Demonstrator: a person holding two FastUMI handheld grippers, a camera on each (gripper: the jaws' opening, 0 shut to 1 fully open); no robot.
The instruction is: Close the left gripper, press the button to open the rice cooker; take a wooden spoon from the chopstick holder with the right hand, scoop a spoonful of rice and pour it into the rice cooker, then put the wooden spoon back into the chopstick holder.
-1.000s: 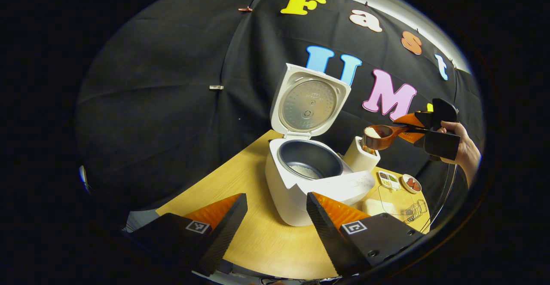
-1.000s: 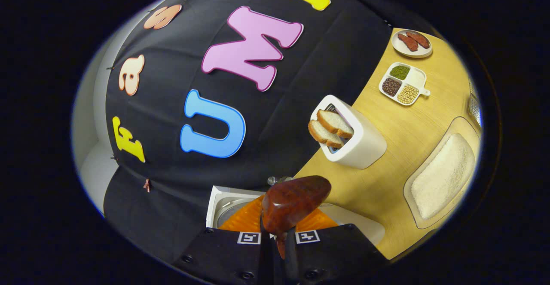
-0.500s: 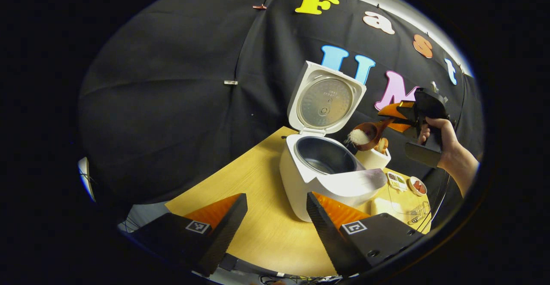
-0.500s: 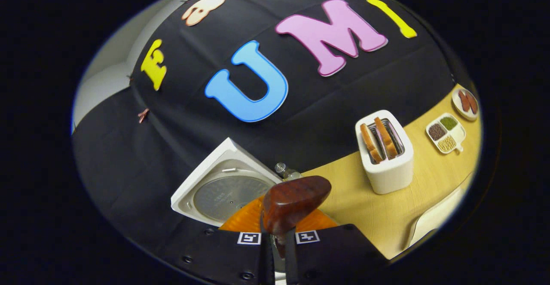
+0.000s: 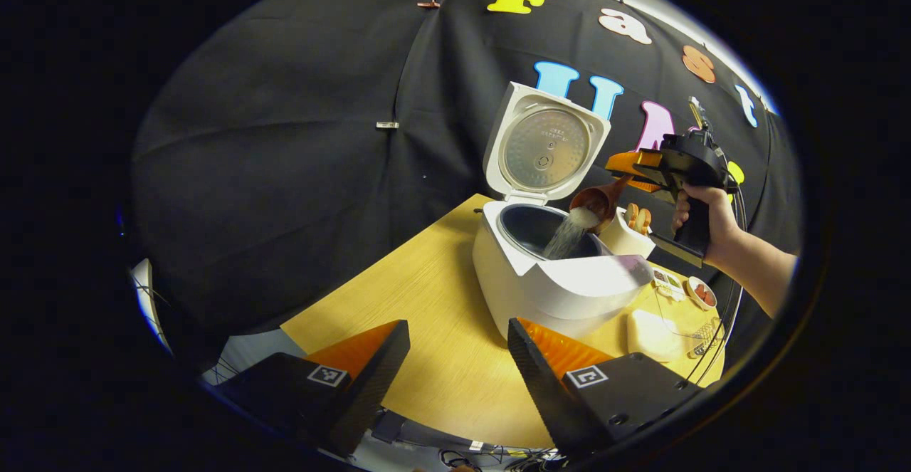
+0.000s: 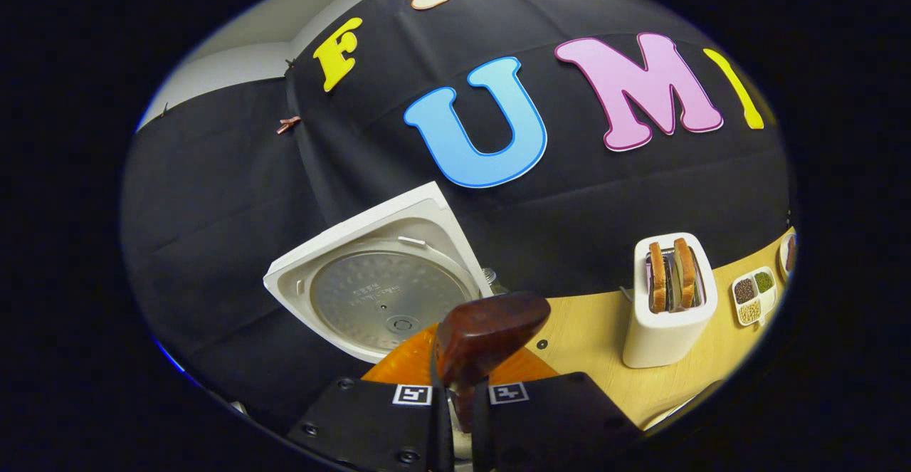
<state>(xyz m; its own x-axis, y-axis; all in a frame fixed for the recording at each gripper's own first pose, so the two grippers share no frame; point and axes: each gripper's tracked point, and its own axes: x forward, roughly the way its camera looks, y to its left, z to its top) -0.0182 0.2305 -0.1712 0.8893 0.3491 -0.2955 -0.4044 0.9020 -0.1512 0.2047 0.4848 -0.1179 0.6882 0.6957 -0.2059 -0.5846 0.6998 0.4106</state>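
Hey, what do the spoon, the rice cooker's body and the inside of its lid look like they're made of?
The wooden spoon looks like dark reddish wood with a glossy polish: grain and highlights show on its bowl. The rice cooker body seems to be smooth white plastic, with a soft sheen and moulded edges. The inner lid plate looks like dull grey metal, dimpled across its face, though coated plastic can't be ruled out.

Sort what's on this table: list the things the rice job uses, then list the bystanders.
In use: rice cooker, lid open; wooden spoon, tipped and pouring rice into the pot; right gripper, shut on the spoon; rice tray.

Bystanders: toaster holding bread slices; divided dish of beans; small plate; left gripper, open, idle.
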